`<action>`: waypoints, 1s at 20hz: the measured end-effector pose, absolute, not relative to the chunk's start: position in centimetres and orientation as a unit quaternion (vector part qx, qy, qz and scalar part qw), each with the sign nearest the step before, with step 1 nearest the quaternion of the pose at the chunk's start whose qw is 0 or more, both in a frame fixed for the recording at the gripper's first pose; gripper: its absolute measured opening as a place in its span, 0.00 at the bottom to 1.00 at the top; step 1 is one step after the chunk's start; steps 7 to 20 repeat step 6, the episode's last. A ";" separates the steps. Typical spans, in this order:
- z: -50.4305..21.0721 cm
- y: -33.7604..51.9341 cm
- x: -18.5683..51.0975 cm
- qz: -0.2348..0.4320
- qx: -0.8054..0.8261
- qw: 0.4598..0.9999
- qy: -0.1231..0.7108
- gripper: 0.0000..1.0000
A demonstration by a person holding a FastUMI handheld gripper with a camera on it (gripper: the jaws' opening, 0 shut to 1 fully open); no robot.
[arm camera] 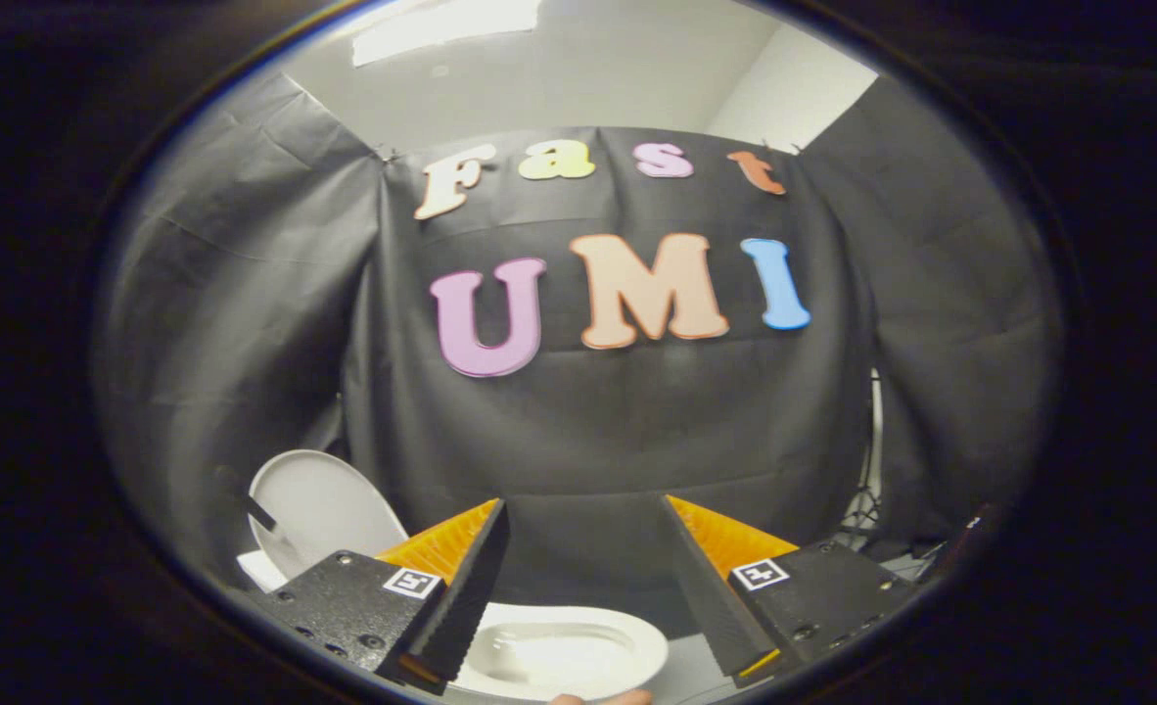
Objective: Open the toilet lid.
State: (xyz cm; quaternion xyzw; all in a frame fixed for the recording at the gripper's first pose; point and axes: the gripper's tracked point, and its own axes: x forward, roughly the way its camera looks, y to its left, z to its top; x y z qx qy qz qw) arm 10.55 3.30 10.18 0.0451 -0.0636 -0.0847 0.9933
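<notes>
looks pretty much done to me - the toilet bowl [564, 658] sits uncovered right below and between the fingers, and the toilet lid [319, 504] stands raised just beyond the left finger, leaning back toward the black cloth wall [637, 431]. the gripper [583, 519] hovers above the bowl, pointed level at the wall - jaws spread wide, gripping nothing.

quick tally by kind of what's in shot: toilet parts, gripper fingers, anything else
toilet lid, raised, beyond the left finger: 1
toilet bowl, open, below and between the fingers: 1
gripper fingers, spread apart with nothing between them: 2
fingertips of a person's hand beside the bowl's near rim: 1
tripod legs by the cloth wall: 1
total: 6
</notes>
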 end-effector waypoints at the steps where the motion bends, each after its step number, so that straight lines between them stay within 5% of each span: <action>1: 9.2 1.7 9.7 -0.097 0.044 0.993 -0.058 0.93; 20: 6.0 -4.0 6.1 -0.126 0.055 0.990 -0.042 0.92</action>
